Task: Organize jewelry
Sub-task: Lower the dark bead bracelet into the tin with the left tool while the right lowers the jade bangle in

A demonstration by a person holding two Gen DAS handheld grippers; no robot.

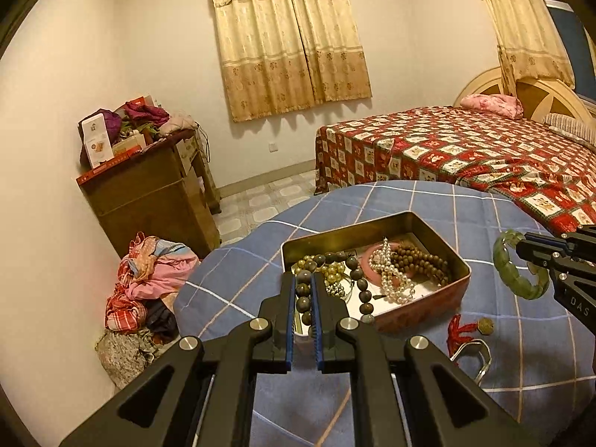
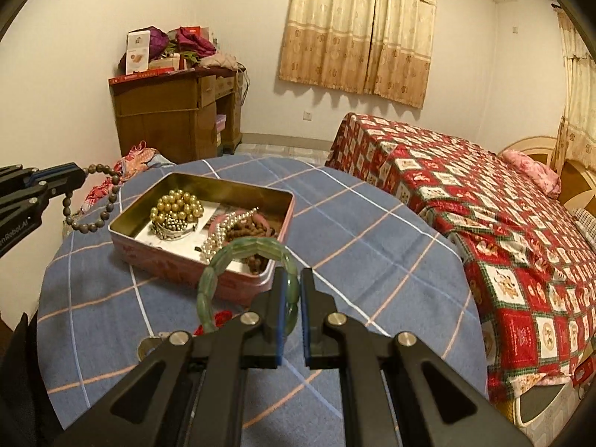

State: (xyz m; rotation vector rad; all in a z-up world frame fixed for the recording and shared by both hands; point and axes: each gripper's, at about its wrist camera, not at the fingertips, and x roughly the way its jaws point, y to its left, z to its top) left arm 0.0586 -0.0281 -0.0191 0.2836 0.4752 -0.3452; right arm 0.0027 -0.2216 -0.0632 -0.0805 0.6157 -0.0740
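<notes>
Nearest in the left wrist view, the left gripper (image 1: 303, 283) has its jaws drawn nearly together on a dark bead bracelet (image 1: 302, 292), which hangs in a loop off the near-left corner of the tin; the right wrist view shows that same loop (image 2: 97, 201) dangling in the air to the left of the table edge. In the right wrist view, the right gripper (image 2: 292, 279) pinches a green jade bangle (image 2: 223, 264) between narrowly spaced jaws, holding it upright above the cloth just in front of the tin's near wall. Under the bangle, a red tassel charm (image 1: 460, 329) and a silver bangle (image 1: 473, 354) lie on the blue checked tablecloth (image 2: 354, 223). Beyond both grippers sits the open pink tin (image 2: 186, 264), holding gold pearl beads (image 2: 177, 203), a white pearl strand (image 1: 391, 279), a pink bangle (image 1: 372, 273) and brown wooden prayer beads (image 1: 421, 260). Farther right stands a bed with a red patterned cover (image 2: 484, 193); far left, a wooden desk (image 2: 167, 119) piled with clothes and boxes, and curtains (image 1: 290, 37) on the far wall.
</notes>
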